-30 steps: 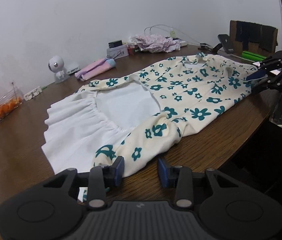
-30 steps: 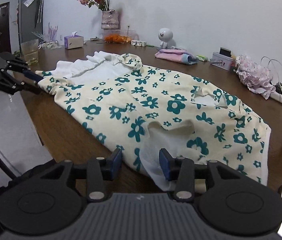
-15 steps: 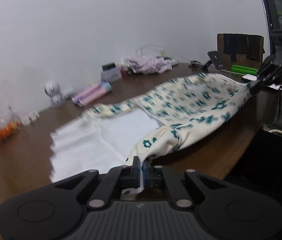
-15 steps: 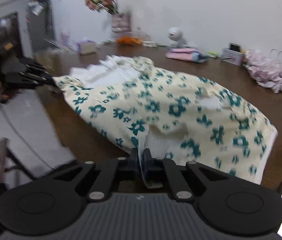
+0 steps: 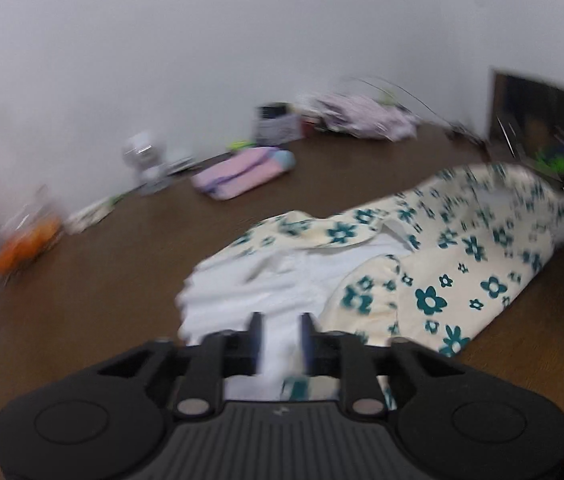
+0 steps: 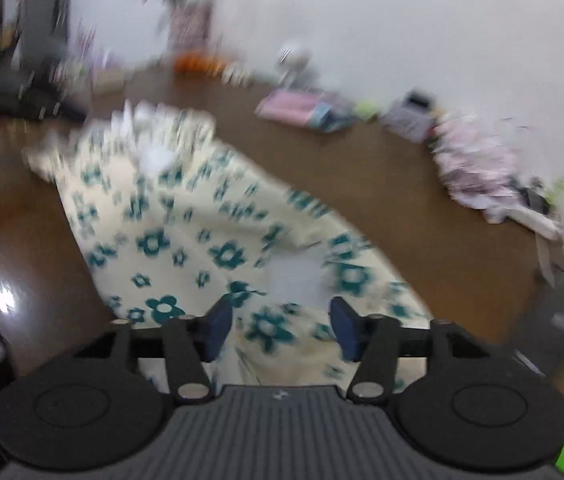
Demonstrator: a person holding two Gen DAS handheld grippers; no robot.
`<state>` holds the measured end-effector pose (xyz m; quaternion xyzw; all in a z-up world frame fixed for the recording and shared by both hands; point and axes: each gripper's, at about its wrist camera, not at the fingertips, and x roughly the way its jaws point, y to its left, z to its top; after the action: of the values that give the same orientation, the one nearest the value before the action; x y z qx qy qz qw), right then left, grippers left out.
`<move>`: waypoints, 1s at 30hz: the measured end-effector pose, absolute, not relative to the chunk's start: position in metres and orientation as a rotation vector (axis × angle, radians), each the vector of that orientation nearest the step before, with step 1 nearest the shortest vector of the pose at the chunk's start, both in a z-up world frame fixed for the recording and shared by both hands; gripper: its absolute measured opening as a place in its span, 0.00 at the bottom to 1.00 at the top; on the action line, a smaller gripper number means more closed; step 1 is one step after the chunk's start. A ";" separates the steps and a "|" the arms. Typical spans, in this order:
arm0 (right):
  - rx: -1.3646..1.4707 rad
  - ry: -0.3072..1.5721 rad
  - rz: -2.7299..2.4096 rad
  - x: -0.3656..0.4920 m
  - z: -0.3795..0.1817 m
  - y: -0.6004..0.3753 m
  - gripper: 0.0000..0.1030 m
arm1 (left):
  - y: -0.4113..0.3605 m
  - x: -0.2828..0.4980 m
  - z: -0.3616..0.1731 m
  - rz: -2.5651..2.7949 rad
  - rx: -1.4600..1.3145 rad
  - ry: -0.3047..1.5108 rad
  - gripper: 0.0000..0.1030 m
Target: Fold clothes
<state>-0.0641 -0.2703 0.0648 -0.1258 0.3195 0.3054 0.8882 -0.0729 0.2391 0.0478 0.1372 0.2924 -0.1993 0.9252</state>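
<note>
My left gripper (image 5: 280,338) and right gripper (image 6: 276,328) both stand with jaws apart over the floral garment (image 6: 186,240) lying doubled on the table (image 5: 122,248); I judge the fold needs edges squared before smoothing

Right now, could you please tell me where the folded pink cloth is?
The folded pink cloth lies at the back of the wooden table near the wall, between the small white figurine and the crumpled pink fabric.
</note>
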 end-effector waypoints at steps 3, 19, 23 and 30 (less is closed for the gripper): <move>-0.150 0.699 0.644 -0.090 0.064 -0.300 0.64 | 0.245 -0.092 0.037 -0.426 0.223 0.653 0.39; -0.203 0.798 0.693 -0.084 0.033 -0.291 0.13 | 0.249 -0.082 0.019 -0.463 0.299 0.622 0.01; -0.238 0.807 0.696 -0.074 0.032 -0.280 0.29 | 0.253 -0.080 0.033 -0.453 0.295 0.606 0.08; -0.302 0.816 0.712 -0.057 0.034 -0.263 0.25 | 0.202 -0.030 0.064 -0.549 0.446 0.492 0.41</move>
<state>-0.0566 -0.2627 0.0336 -0.1430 0.3868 0.3374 0.8462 -0.0302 0.2024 0.0644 0.2164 0.2382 -0.2659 0.9087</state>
